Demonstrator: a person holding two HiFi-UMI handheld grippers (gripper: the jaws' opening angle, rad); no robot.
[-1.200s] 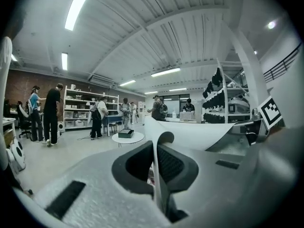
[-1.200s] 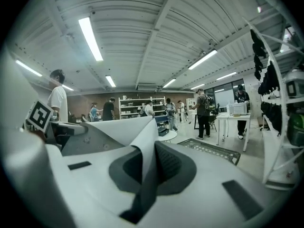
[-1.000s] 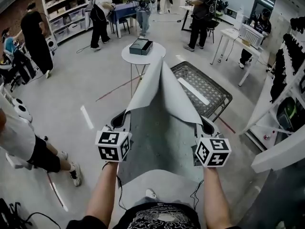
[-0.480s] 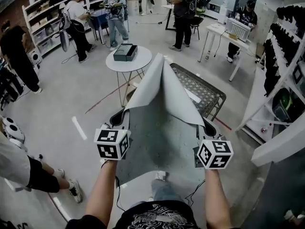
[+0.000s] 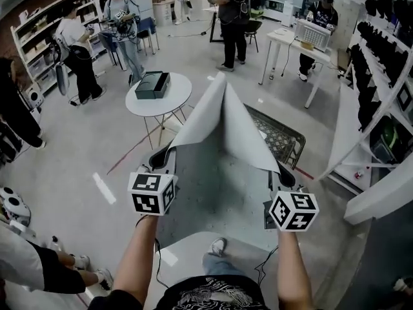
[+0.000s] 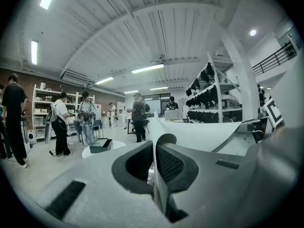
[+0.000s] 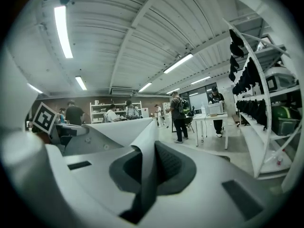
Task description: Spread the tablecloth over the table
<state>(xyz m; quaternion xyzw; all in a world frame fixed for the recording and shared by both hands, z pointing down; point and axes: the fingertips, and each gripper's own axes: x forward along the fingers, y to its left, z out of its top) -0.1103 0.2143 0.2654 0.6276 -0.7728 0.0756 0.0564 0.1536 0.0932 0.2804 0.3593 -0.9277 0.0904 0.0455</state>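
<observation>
A grey tablecloth hangs between my two grippers and folds up into a peak in the middle. My left gripper is shut on its left edge, and the left gripper view shows the cloth pinched between the dark pads. My right gripper is shut on the right edge, where the cloth runs down between its jaws. A round white table stands ahead to the left, apart from the cloth. A dark box lies on it.
A black wire crate sits on the floor just behind the cloth, right of the round table. Several people stand at the far shelves and white tables. A white rack lines the right side. A person's legs are at the lower left.
The round table has slid left and nearer in the head view and the wire crate has come closer. Both grippers have kept the cloth, held up the same way.
</observation>
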